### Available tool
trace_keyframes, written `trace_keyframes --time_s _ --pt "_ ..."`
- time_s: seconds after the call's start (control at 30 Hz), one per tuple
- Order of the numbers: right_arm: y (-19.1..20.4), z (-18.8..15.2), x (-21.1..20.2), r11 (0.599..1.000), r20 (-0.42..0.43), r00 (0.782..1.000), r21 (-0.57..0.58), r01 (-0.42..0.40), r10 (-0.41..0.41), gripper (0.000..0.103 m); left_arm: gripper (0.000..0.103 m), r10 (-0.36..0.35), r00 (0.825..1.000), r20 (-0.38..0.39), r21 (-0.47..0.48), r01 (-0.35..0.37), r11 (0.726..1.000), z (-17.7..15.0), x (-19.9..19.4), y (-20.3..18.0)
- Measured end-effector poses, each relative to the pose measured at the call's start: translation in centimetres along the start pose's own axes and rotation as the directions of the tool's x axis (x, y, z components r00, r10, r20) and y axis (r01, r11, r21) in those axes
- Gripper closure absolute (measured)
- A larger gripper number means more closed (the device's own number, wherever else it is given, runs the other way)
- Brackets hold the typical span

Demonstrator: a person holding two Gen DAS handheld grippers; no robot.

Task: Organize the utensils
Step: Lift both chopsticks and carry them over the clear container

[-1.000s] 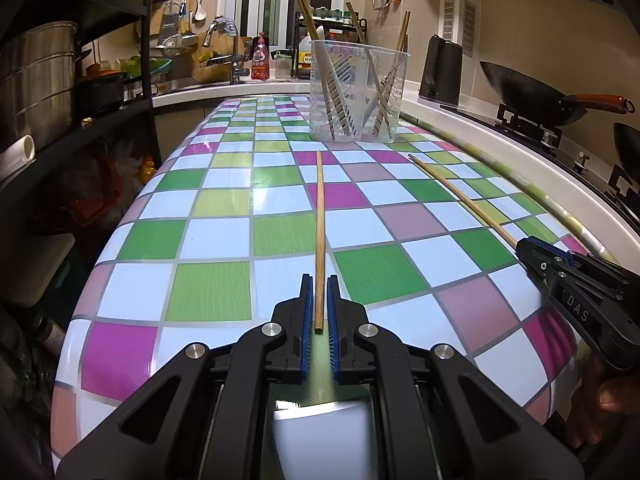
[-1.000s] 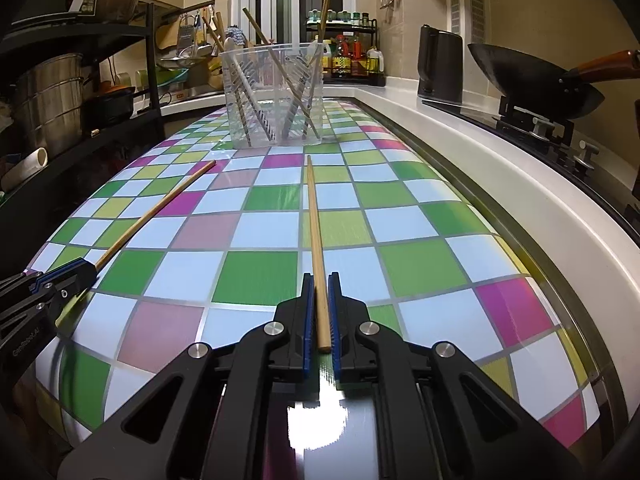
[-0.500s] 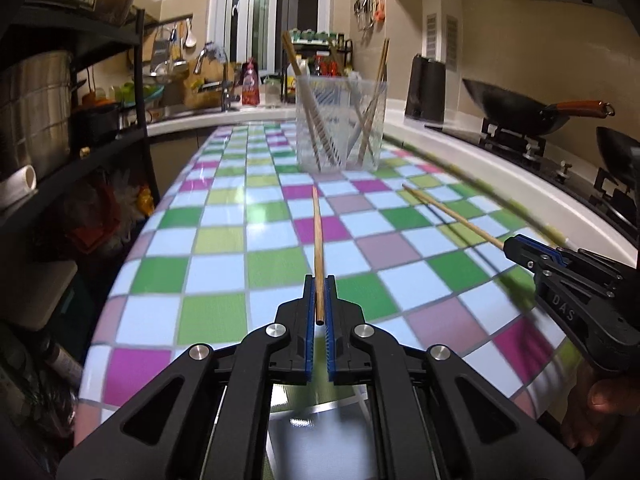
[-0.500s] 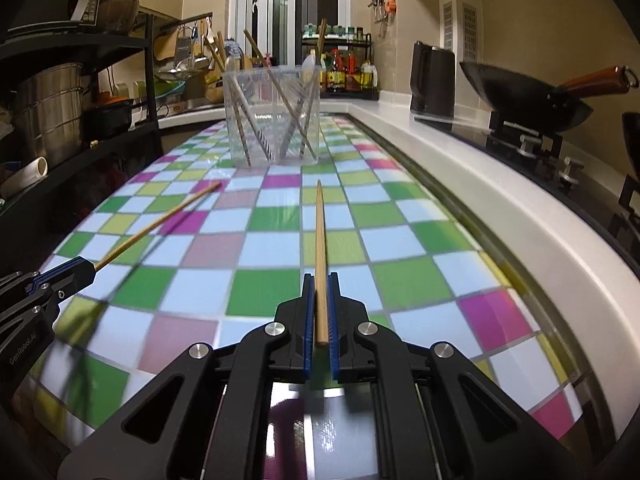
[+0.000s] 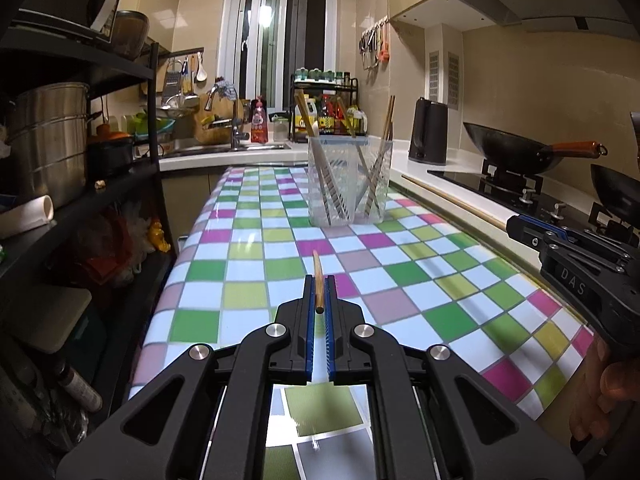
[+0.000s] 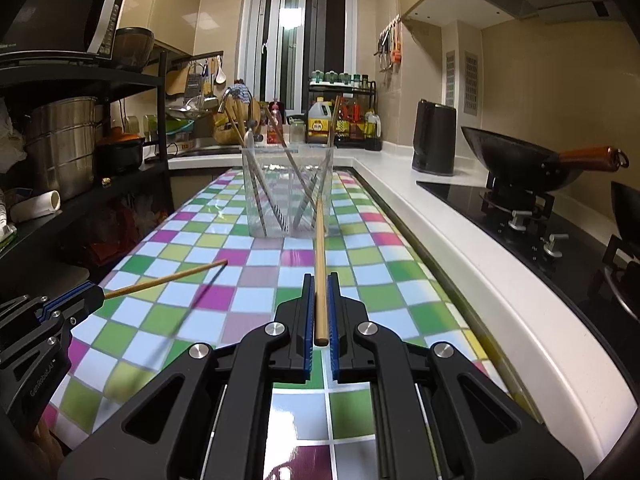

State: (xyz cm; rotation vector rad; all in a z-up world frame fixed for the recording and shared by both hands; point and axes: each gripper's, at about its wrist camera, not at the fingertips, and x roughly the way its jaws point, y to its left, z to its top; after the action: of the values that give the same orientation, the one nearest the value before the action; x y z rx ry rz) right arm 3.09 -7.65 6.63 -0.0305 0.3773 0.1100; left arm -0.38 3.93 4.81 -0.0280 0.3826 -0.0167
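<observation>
Left jaws: the left gripper is clenched on a chopstick by its butt end, low centre of its own view; the grip near the end leaves the tip free to lead.
Left chopstick: in the right wrist view it runs from lower left toward mid-frame, clear of the checkered tabletop with its shadow below, so it is carried, not resting.
Right jaws: the right gripper is pinched on a second chopstick, again near the butt.
Right chopstick: it points up the centre of the frame, its tip overlapping the clear holder, probably aimed that way for a drop-in.
Holder: clear cup stands upright, upper centre of the frame, well apart from both grippers, already holding several chopsticks leaning against its walls.
Step, as judged: both sticks lifted; carrying to the cup is next, tip first.
Surroundings: wok on the stove at right, shelving at left.
</observation>
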Motion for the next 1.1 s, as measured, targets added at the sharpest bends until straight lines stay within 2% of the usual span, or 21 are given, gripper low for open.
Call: trace_keyframes --time_s 0.4,0.67,0.87,1.0,1.1 --pt "-0.1 4.3 -1.4 1.000 0.099 0.995 -0.013 0.012 -0.011 0.097 0.099 -0.014 0.992 0.123 0.009 0.013 1.000 6.1 -0.4 0.5" --pt "-0.6 6.0 -1.8 1.000 0.135 0.991 0.002 0.014 -0.014 0.097 0.099 -0.031 0.989 0.144 0.006 0.030 1.000 8.1 0.0 0.3" --pt "-0.7 9.2 -2.5 1.000 0.187 0.982 -0.014 0.008 -0.005 0.097 0.099 -0.060 0.989 0.134 0.008 0.060 0.998 11.0 0.5 0.4" --pt "-0.8 11.8 -2.0 1.000 0.162 0.987 -0.022 -0.018 0.021 0.097 0.099 -0.071 0.992 0.107 -0.013 0.073 0.997 12.7 1.3 0.6" --pt "-0.9 13.6 -0.9 0.998 0.084 0.995 -0.024 -0.060 0.062 0.097 0.099 -0.073 0.994 0.076 -0.024 0.075 0.997 13.8 2.1 0.9"
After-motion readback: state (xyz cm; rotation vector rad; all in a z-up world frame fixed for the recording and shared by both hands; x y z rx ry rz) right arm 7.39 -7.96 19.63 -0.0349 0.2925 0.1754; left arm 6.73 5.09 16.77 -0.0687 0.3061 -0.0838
